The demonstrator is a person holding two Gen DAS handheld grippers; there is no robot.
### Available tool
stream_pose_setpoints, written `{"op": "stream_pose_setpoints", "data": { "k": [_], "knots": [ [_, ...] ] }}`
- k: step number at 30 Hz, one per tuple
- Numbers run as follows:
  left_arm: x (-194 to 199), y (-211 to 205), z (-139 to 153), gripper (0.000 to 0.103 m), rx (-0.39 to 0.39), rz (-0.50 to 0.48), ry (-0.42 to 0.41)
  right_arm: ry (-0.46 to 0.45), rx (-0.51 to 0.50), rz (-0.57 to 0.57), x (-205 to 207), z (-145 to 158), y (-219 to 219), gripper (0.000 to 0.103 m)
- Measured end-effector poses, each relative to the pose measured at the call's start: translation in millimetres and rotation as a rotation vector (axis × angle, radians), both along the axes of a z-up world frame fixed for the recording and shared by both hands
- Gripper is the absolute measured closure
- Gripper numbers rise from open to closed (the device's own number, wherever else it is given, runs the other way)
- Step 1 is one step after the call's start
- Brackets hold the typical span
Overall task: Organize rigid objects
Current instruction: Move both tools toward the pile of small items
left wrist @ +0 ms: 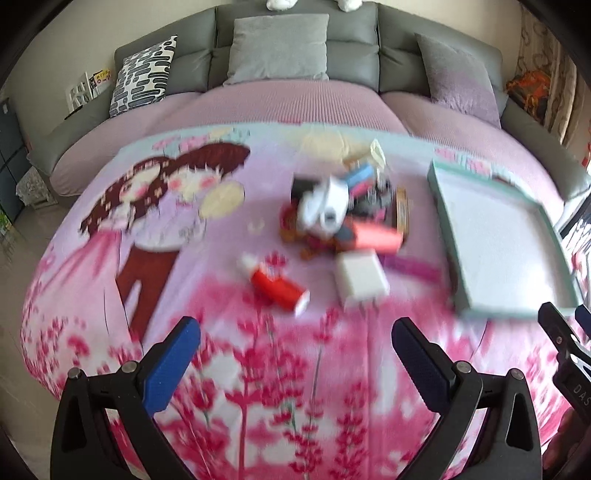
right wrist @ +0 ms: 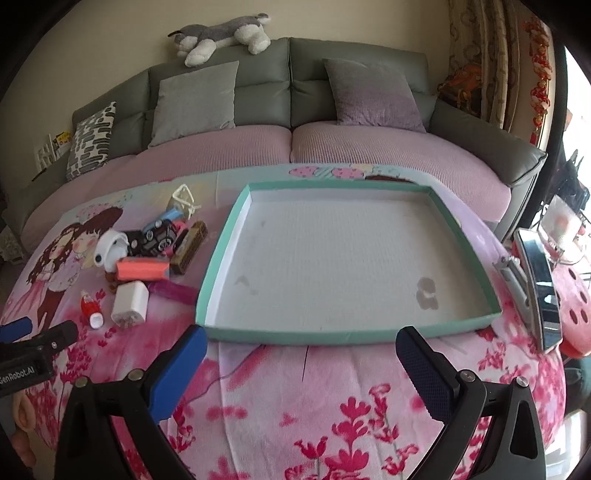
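A pile of small rigid objects (right wrist: 155, 240) lies on the pink cartoon blanket, left of a shallow teal tray (right wrist: 221, 258) with a white bottom. The pile holds a white plug adapter (right wrist: 130, 303), a small red bottle (right wrist: 90, 309), a coral box (right wrist: 142, 268), a toy car (right wrist: 153, 242) and a brown box (right wrist: 190, 247). In the blurred left wrist view the red bottle (left wrist: 279, 290) and adapter (left wrist: 360, 280) lie just ahead of my open, empty left gripper (left wrist: 295, 339). My right gripper (right wrist: 301, 347) is open and empty, before the tray's near rim. The tray also shows in the left wrist view (left wrist: 554, 229).
A grey sofa (right wrist: 258, 85) with cushions and a plush dog (right wrist: 221, 35) stands behind the table. A shiny metal item (right wrist: 539, 288) and a red perforated stool (right wrist: 576, 306) sit right of the tray. My left gripper shows in the right wrist view (right wrist: 37, 332).
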State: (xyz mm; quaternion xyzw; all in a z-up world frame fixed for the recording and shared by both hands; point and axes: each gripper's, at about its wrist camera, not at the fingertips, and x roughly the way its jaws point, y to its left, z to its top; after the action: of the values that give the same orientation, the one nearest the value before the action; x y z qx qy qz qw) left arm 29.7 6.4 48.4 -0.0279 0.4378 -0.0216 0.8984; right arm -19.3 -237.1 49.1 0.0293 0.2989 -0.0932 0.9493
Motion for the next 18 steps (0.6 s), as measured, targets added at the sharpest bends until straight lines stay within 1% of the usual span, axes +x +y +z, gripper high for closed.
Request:
{"op": "stream_pose_setpoints", "data": {
  "k": [1, 2, 5, 6, 8, 10, 11, 12, 13, 15, 18],
  "knots": [
    [9, 1, 9, 0.000, -0.010, 0.005, 0.005, -0.010, 0.006, 0.000, 5, 10, -1, 0.000],
    [16, 5, 12, 0.000, -0.030, 0.011, 0.029, -0.027, 0.007, 0.001, 10, 20, 0, 0.000],
    [32, 9, 26, 0.000, -0.066, 0.016, 0.016, -0.058, 0.008, 0.010, 29, 45, 4, 0.000],
    [37, 10, 28, 0.000, -0.076, 0.015, 0.021, -0.055, 0.006, 0.014, 36, 50, 7, 0.000],
    [53, 15, 22, 0.000, -0.094, 0.027, 0.075, -0.036, 0.005, 0.023, 51, 55, 14, 0.000],
    [66, 20, 15, 0.000, -0.098, 0.057, 0.112, -0.014, 0.003, 0.050, 64, 56, 25, 0.000],
    [71, 20, 11, 0.000, -0.085, 0.070, 0.114, 0.000, 0.010, 0.068, 71, 55, 31, 0.000],
    [74, 21, 8, 0.000, -0.088, 0.082, 0.117, 0.030, 0.002, 0.084, 77, 48, 36, 0.000],
    [79, 24, 3, 0.000, -0.112, 0.093, 0.141, 0.051, 0.007, 0.101, 84, 45, 41, 0.000],
    [84, 26, -2, 0.000, -0.133, 0.105, 0.144, 0.096, 0.014, 0.131, 97, 36, 50, 0.000],
    [90, 30, -2, 0.000, -0.138, 0.127, 0.127, 0.135, 0.041, 0.172, 108, 24, 59, 0.000]
  ]
}}
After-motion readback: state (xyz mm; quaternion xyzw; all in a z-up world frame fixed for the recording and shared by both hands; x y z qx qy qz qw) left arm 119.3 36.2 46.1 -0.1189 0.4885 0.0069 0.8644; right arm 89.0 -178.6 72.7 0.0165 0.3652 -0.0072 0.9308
